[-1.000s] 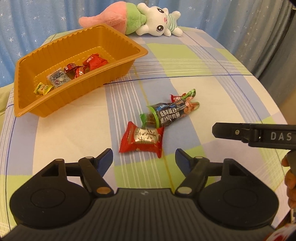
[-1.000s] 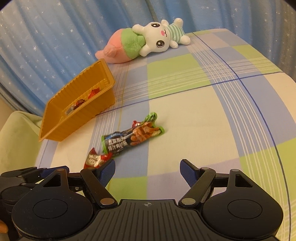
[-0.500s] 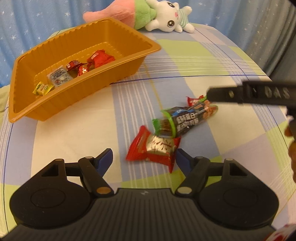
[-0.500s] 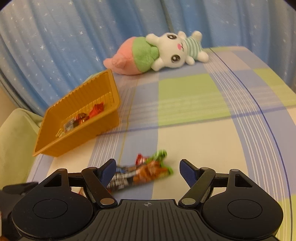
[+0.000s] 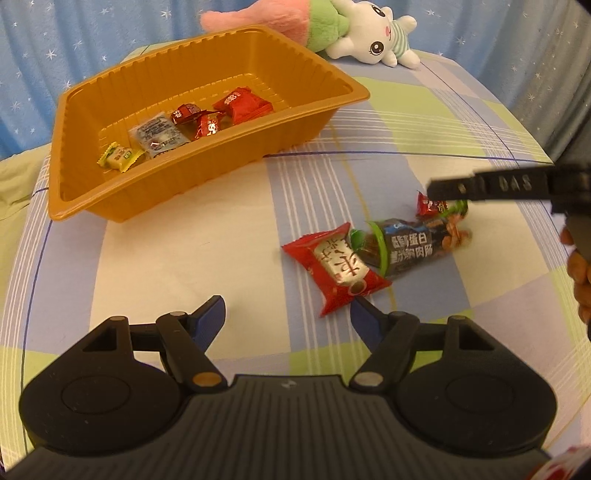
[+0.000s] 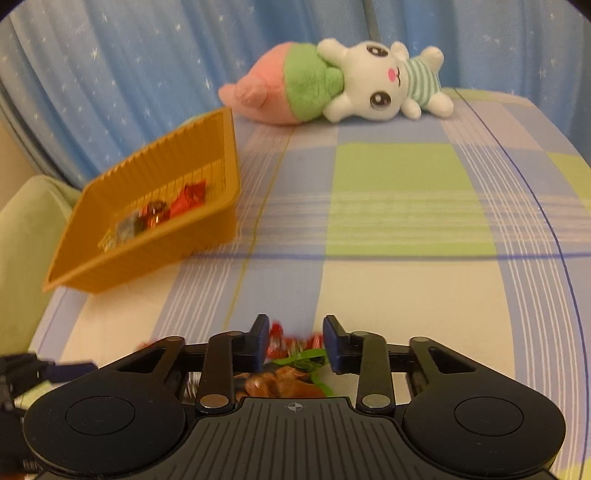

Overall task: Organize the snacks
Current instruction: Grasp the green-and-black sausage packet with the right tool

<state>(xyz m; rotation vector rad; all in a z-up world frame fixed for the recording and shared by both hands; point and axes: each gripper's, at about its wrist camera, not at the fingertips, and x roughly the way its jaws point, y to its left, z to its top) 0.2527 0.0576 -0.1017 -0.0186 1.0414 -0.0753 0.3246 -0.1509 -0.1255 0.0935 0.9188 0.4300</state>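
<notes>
An orange tray point(image 5: 207, 177) point(image 6: 147, 236) holds several wrapped snacks. On the checked cloth lie a red packet point(image 5: 340, 266), a dark sausage packet point(image 5: 410, 247) and a small red candy point(image 5: 430, 205) point(image 6: 277, 338). My left gripper point(image 5: 288, 314) is open and empty, its right fingertip just short of the red packet. My right gripper point(image 6: 295, 341) comes in from the right point(image 5: 480, 184). Its jaws are closing, with the small red candy and the sausage packet's green end point(image 6: 304, 358) between them. The pads stand close on both sides; I see no squeeze.
A white and pink plush rabbit point(image 6: 351, 85) point(image 5: 354, 33) lies at the far edge before a blue starred curtain. A green cushion point(image 6: 26, 236) sits left of the tray. A person's fingers point(image 5: 581, 280) hold the right gripper at the right edge.
The right gripper slid forward over the sausage packet's far end and its jaws narrowed sharply around the small candy. In the left wrist view the tray is nearer and the packets have shifted right.
</notes>
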